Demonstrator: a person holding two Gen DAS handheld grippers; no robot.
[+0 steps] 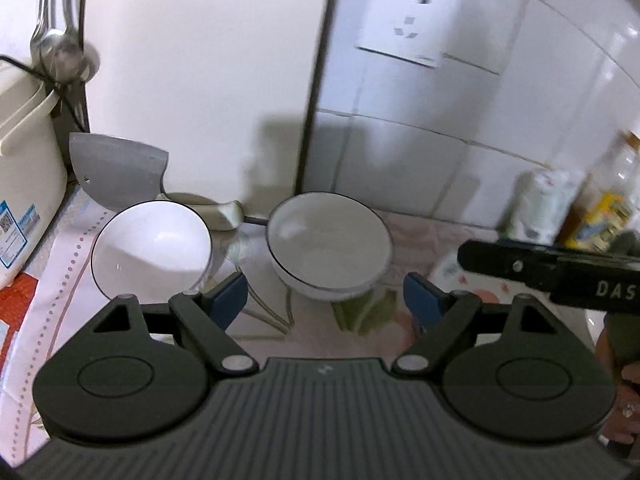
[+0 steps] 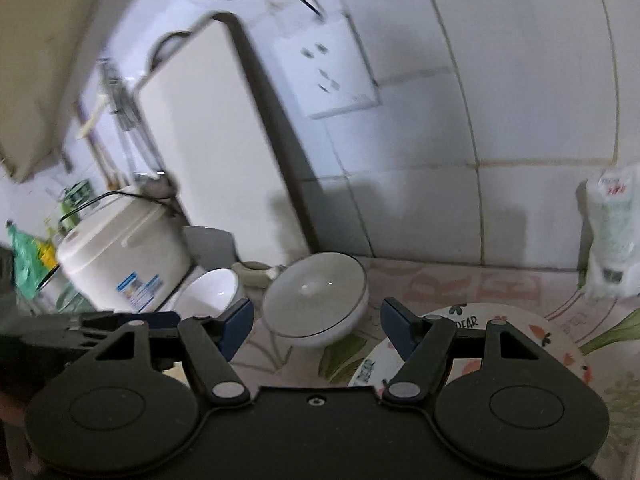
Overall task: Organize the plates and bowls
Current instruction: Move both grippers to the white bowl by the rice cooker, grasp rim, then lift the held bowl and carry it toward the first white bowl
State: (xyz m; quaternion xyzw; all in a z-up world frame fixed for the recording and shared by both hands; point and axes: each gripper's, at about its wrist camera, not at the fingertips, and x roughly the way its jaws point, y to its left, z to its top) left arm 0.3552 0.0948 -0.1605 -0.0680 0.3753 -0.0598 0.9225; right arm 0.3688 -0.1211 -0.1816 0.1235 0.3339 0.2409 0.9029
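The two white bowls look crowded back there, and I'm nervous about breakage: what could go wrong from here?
1. The left bowl leans tilted beside the rice cooker; a nudge could roll it.
2. Both open grippers, left and right, face the right bowl and might collide.

Right gripper (image 2: 317, 326) open, empty, above floral cloth (image 2: 460, 280). Ahead: white bowl (image 2: 316, 300); second bowl (image 2: 212, 290) beside rice cooker (image 2: 124, 256). Patterned plate (image 2: 560, 344) under right finger.
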